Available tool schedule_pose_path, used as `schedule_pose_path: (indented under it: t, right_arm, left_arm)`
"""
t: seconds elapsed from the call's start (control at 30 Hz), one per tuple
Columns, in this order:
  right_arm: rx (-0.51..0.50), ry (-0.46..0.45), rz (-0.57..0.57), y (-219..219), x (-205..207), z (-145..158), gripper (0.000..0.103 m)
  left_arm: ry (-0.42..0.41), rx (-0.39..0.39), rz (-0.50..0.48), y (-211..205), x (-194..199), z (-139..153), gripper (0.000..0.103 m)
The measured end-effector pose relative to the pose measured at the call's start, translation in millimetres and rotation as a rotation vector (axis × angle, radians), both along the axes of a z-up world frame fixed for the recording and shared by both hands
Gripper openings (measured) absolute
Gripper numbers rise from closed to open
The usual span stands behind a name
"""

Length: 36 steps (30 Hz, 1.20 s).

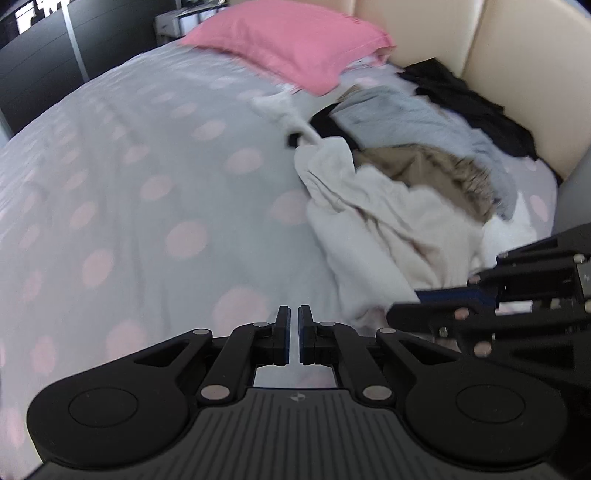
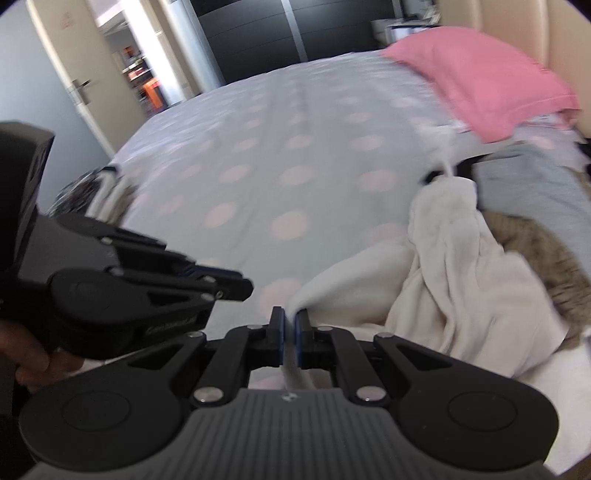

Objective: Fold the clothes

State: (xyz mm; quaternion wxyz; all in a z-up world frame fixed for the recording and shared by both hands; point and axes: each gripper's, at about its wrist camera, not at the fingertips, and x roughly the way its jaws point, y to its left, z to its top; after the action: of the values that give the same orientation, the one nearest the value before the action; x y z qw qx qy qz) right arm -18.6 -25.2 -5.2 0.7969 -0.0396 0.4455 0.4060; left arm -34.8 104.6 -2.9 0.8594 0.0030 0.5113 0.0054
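Observation:
A white fleece garment [image 1: 373, 221] lies crumpled on the bed beside a pile of clothes: a brown one [image 1: 428, 170], a light blue one [image 1: 417, 114] and a black one [image 1: 465, 99]. My right gripper [image 2: 290, 317] is shut on an edge of the white garment [image 2: 454, 266]; white cloth runs between its fingers. It also shows at the right of the left wrist view [image 1: 417, 314]. My left gripper [image 1: 294, 314] is shut and empty, just left of the garment. It also shows in the right wrist view [image 2: 236, 286].
The bed has a grey cover with pink dots [image 1: 166, 184]. A pink pillow [image 1: 295, 44] lies at the cream headboard [image 1: 517, 74]. Dark wardrobes [image 2: 295, 33] and a door [image 2: 85, 74] stand beyond the bed. More fabric hangs at the far left edge [image 2: 99, 184].

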Motion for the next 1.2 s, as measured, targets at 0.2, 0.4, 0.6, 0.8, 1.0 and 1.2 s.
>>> schedule_pose_path:
  t: [0.2, 0.4, 0.6, 0.8, 1.0, 1.2]
  right_arm:
    - [-0.044, 0.047, 0.067, 37, -47, -27, 0.007]
    - [-0.058, 0.046, 0.013, 31, -61, -39, 0.015]
    - [-0.127, -0.012, -0.095, 9, -56, -52, 0.04]
    - [-0.203, -0.028, -0.185, -4, -40, -71, 0.065]
    - [-0.251, -0.002, -0.234, 4, -21, -99, 0.069]
    - [-0.27, 0.051, -0.232, 12, -14, -118, 0.024]
  left_arm:
    - [0.044, 0.015, 0.074, 28, -47, -10, 0.007]
    - [0.03, -0.008, 0.106, 35, -72, -24, 0.016]
    - [0.004, -0.047, 0.085, 25, -75, -38, 0.032]
    - [0.024, -0.073, 0.099, 11, -58, -66, 0.046]
    - [0.1, -0.127, 0.185, 14, -38, -102, 0.03]
    - [0.099, -0.137, 0.223, 17, -39, -108, 0.006]
